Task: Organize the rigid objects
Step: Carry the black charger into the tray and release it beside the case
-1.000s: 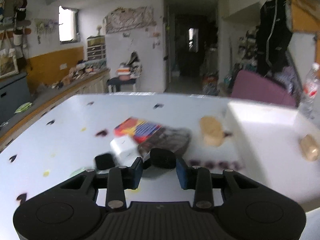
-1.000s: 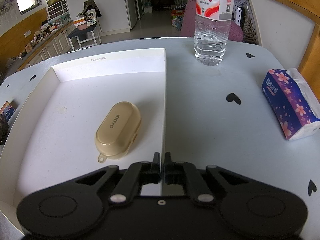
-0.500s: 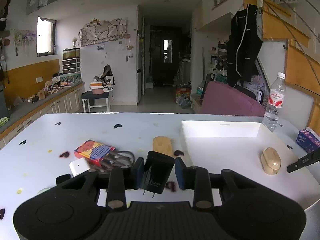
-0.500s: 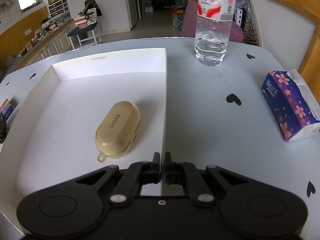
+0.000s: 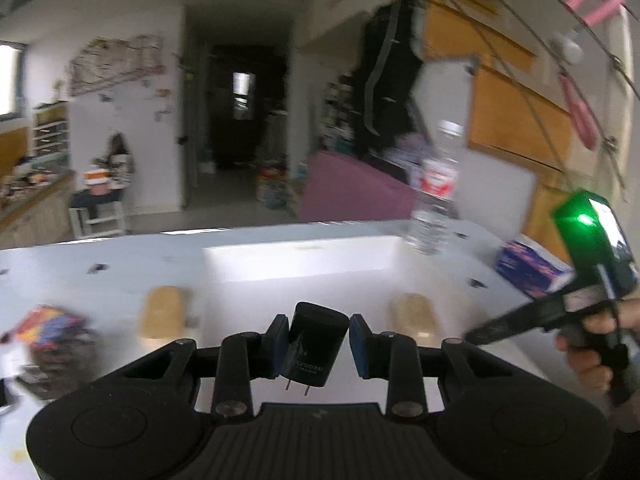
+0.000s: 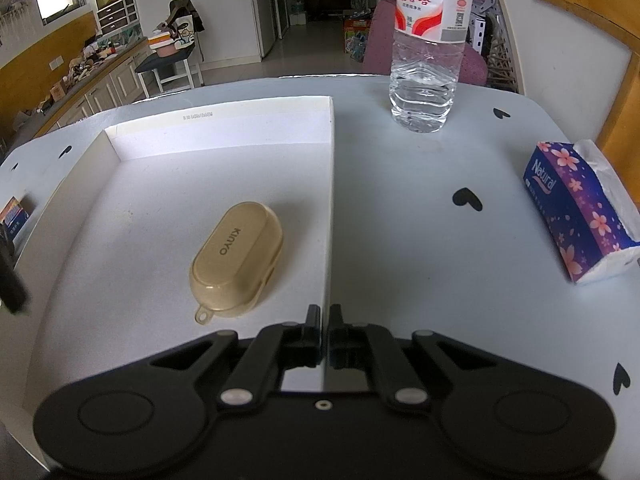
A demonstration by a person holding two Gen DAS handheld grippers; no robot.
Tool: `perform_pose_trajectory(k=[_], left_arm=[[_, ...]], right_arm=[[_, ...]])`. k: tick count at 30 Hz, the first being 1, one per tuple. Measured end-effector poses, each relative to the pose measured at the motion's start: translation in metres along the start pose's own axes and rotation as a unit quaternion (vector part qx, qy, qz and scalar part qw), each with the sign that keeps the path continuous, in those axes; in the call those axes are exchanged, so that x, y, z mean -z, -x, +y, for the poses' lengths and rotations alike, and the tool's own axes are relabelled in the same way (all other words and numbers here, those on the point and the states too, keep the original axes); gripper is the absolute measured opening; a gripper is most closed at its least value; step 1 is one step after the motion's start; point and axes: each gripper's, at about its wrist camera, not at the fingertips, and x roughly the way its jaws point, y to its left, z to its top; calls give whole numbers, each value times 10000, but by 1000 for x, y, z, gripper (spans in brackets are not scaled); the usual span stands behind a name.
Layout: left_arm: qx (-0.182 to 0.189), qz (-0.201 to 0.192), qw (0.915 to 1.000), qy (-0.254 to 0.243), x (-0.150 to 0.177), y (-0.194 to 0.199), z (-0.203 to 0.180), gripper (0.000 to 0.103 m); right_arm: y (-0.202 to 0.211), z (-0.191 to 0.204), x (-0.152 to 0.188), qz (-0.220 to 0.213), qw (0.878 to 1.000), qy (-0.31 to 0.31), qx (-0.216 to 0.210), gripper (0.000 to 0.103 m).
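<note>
Left gripper (image 5: 314, 344) fingers are pinching black charger (image 5: 314, 346) aloft, prongs down, over white tray (image 6: 120, 152); right gripper (image 6: 324, 334) fingers are pressing together at tray's right wall; beige case (image 6: 236, 260) is lying inside; bottle (image 6: 426, 52) is standing beyond on the surface (image 6: 420, 220).

Charger (image 5: 314, 346) looks matt black plastic, earbud case (image 6: 236, 258) glossy tan plastic, tray (image 6: 224, 136) plain white cardboard, bottle (image 6: 426, 52) clear plastic.
</note>
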Motion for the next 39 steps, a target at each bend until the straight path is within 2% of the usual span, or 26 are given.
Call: perform_pose_trajectory(k=[6,9,14,21,28,37,39], left_arm=[[695,480,9964,81,10,-28,-32,34],[897,760,9931,36,17,-38,-44,34],[874,1026,9908,-142,17,-54,-58,34],[853,1069,9903,-250,16,-75,-66,33],[863,1016,9906,-297,17,-77,-69,33],[902,1072,9899,-217,22,-81,-70,32],[909,1021,9905,-176,22,-80,-70,35]], right_arm=[[0,0,0,0,10000,3,2,4],[0,0,0,0,10000,9,5,4],[0,1,0,3,10000,5,7,4],[1,1,0,42,10000,71,-8,4],[7,1,-1,103,9998,173,1,5],[24,-1,2,-113,9998,179,-53,4],[24,0,2,-126,9997,183,-42,4]])
